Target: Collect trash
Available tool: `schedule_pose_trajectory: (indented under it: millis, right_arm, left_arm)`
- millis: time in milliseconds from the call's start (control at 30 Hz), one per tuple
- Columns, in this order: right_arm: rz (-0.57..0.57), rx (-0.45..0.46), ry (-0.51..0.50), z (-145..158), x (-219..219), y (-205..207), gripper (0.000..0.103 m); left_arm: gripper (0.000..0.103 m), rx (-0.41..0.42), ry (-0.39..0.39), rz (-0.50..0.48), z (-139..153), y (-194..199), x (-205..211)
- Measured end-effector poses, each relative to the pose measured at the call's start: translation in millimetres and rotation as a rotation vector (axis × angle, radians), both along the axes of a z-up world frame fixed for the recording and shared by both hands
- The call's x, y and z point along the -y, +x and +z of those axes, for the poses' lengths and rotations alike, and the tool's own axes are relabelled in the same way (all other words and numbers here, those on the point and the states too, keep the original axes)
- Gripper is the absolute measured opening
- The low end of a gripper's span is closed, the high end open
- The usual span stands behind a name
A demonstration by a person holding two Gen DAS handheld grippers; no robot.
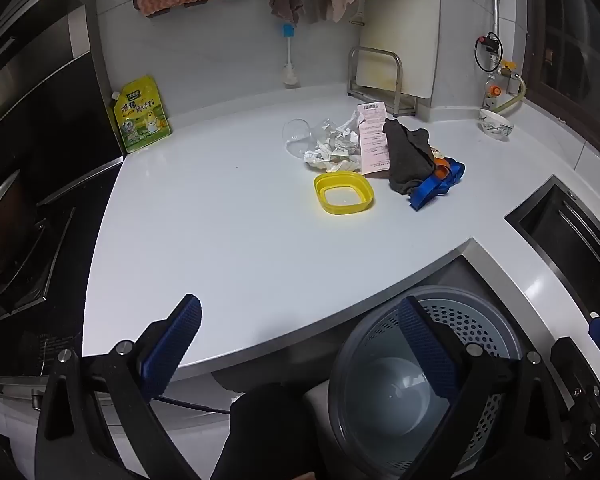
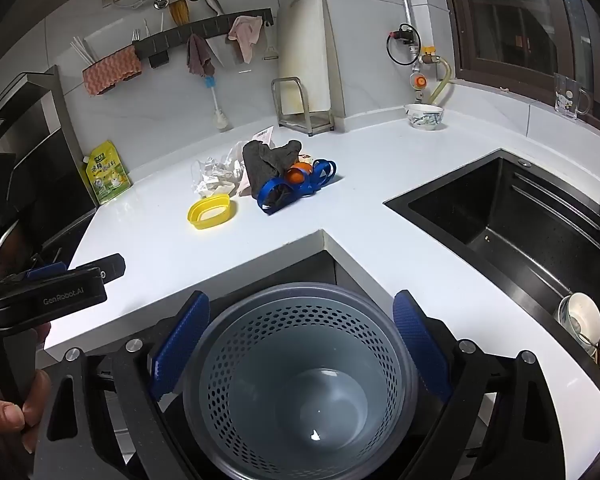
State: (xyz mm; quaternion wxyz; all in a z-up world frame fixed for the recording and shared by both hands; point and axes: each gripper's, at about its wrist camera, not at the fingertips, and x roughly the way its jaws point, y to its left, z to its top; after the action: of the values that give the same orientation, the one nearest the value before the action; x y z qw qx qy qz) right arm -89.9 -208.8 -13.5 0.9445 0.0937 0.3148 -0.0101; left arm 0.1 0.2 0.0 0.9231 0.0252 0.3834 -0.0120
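Observation:
A pile of trash lies on the white counter (image 1: 204, 240): crumpled white paper (image 1: 334, 148), a pink receipt (image 1: 374, 140), a dark cloth (image 1: 410, 158), blue plastic strapping (image 1: 436, 186) around something orange, and a yellow lid (image 1: 343, 193). A clear glass (image 1: 296, 136) lies beside the paper. In the right wrist view the same crumpled white paper (image 2: 216, 178), dark cloth (image 2: 268, 164) and yellow lid (image 2: 212, 211) show. A grey perforated bin (image 2: 300, 380) stands below the counter corner. My left gripper (image 1: 304, 344) and right gripper (image 2: 300, 340) are open and hold nothing, both well short of the pile.
A yellow seasoning pouch (image 1: 142, 114) leans at the back left beside a dark hob (image 1: 28, 208). A black sink (image 2: 512, 220) lies to the right with dishes in a rack. A patterned bowl (image 2: 424, 116) and a cutting-board rack (image 2: 302, 108) stand at the back wall.

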Motion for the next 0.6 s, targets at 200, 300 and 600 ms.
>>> schedule_pose_trajectory:
  millis: [200, 300, 600]
  right_arm:
    - [-0.001, 0.0, -0.002, 0.6, 0.8, -1.3, 0.089]
    - [-0.001, -0.003, 0.0, -0.8, 1.2, -0.8, 0.089]
    - [-0.001, -0.004, 0.003, -1.7, 1.4, -1.2, 0.089]
  left_arm:
    - [0.097, 0.0, 0.007, 0.001, -0.1, 0.1, 0.2]
    - [0.097, 0.002, 0.006, 0.001, -0.1, 0.1, 0.3]
    - [0.097, 0.005, 0.002, 0.0, -0.1, 1.1, 0.1]
